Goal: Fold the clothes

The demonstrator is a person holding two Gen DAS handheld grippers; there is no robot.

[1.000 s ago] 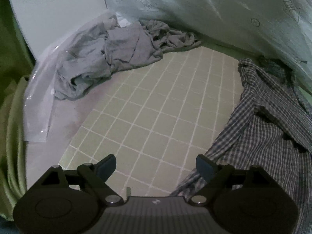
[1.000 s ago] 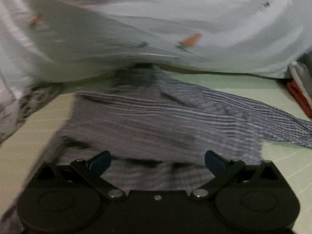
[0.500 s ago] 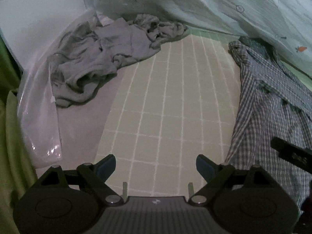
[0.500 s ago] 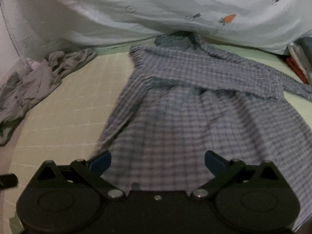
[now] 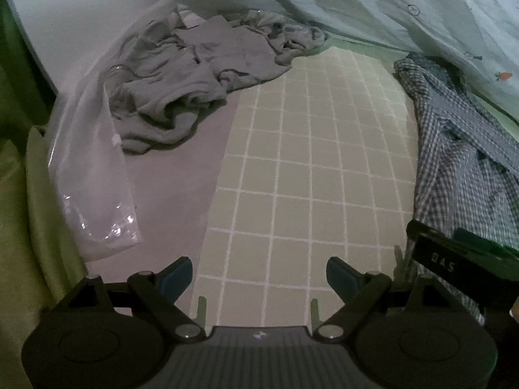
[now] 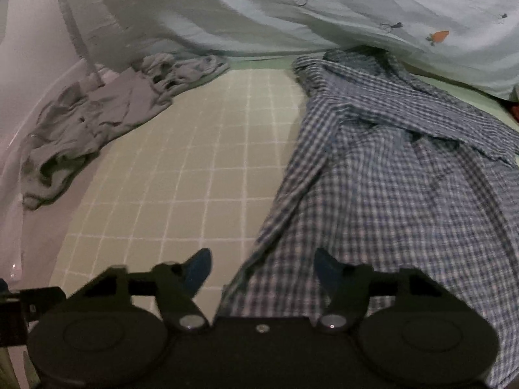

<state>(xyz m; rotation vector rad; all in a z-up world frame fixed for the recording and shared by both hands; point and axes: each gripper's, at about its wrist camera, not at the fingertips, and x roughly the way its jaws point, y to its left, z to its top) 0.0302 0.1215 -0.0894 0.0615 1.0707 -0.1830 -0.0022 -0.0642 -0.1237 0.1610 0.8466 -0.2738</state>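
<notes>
A blue checked shirt (image 6: 389,175) lies spread on the green grid mat (image 6: 201,175), collar at the far end. It shows at the right of the left wrist view (image 5: 454,149). My right gripper (image 6: 262,267) is open, its jaws straddling the shirt's near left hem corner, and holds nothing. My left gripper (image 5: 259,274) is open and empty over the bare mat (image 5: 308,162), left of the shirt. The right gripper's body (image 5: 454,265) shows at the right of the left wrist view.
A crumpled grey garment (image 5: 201,74) lies at the far left, partly on a clear plastic bag (image 5: 97,178); it also shows in the right wrist view (image 6: 90,123). A pale carrot-print sheet (image 6: 292,9) hangs along the back. Green bedding (image 5: 39,194) lies at the left.
The right gripper has moved left to the shirt's near left hem corner and its jaws have narrowed. The left gripper has shifted; the right gripper's body now shows larger in its view.
</notes>
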